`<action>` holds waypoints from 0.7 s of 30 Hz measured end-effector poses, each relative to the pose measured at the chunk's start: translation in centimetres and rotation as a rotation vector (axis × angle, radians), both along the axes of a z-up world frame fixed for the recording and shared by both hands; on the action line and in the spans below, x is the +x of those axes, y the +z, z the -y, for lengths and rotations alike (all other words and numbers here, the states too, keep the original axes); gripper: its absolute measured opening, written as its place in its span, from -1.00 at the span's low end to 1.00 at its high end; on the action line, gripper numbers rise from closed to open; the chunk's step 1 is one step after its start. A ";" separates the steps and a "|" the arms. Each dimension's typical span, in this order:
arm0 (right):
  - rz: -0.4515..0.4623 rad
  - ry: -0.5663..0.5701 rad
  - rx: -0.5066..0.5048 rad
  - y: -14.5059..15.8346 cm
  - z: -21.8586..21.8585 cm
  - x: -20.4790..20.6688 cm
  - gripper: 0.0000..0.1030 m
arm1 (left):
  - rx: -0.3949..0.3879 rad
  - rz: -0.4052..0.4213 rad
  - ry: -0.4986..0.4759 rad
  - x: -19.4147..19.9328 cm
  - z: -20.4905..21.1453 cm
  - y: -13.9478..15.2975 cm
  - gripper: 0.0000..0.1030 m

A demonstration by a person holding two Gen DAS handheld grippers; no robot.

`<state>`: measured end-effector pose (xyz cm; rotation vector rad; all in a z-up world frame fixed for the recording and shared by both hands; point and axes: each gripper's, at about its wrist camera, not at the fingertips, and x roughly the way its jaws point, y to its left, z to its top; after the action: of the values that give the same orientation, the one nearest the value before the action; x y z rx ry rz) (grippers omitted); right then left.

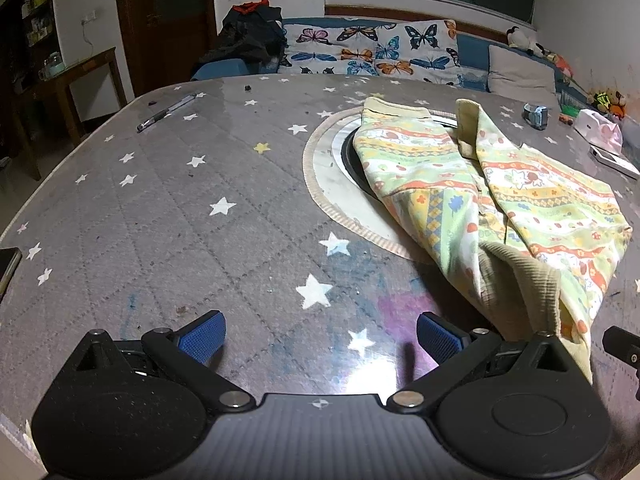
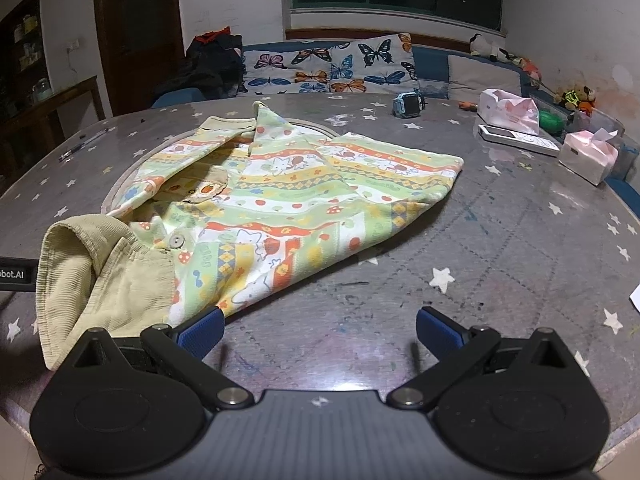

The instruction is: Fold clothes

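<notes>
A small child's garment [image 2: 288,200] with a green, yellow and orange print and a beige ribbed collar [image 2: 80,276] lies loosely bunched on the grey star-patterned table [image 2: 500,240]. It also shows in the left wrist view [image 1: 500,200], to the right. My left gripper [image 1: 320,336] is open and empty, low over the bare table left of the garment's collar end. My right gripper [image 2: 318,332] is open and empty at the garment's near edge, its left fingertip [image 2: 202,332] close to the cloth.
A pen [image 1: 166,113] lies at the far left of the table. A blue watch [image 2: 408,103], tissue packs [image 2: 508,111], a white remote [image 2: 520,138] and a phone [image 1: 8,268] lie around the table's rim. A butterfly-print sofa [image 2: 328,68] stands behind.
</notes>
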<state>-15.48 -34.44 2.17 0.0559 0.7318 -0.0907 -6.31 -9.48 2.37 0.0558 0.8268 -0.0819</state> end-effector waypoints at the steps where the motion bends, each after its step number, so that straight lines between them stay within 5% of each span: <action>1: 0.000 0.003 -0.001 0.0 0.0 0.0 1.00 | 0.003 0.001 0.000 0.0 0.1 0.0 1.00; 21: -0.007 0.029 0.012 -0.1 -0.6 0.4 1.00 | 0.019 0.004 -0.006 0.1 0.5 0.2 1.00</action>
<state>-15.10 -33.85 2.05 0.0565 0.7398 -0.0593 -6.26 -9.98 2.57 0.0761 0.8234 -0.0792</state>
